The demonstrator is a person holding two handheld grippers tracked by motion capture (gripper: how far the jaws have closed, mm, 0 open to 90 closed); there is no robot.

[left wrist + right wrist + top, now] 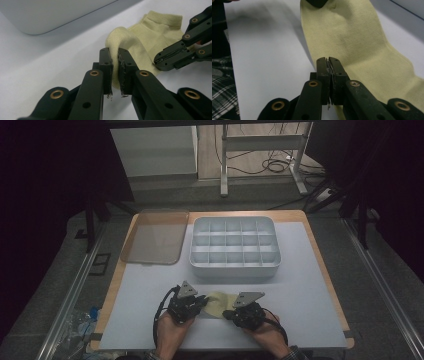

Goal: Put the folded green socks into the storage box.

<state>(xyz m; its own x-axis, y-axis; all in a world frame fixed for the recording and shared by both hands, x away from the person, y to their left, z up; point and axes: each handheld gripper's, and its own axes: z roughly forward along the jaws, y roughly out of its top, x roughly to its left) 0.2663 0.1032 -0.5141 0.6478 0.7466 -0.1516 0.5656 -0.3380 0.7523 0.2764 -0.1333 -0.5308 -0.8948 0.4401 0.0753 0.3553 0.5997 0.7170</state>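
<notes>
Nearest, the left hand-held gripper [200, 303] and right hand-held gripper [227, 314] each pinch the pale yellow sock [216, 303], which lies on the white tabletop [300, 285]. Farther off stand a divided grey tray [234, 246] and a clear lid [155, 236].

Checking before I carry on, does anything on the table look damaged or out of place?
Mostly tidy. The lid lies beside the divided box, hanging over the table's left edge. The left gripper's pads look frayed where they pinch the yellow sock.
</notes>
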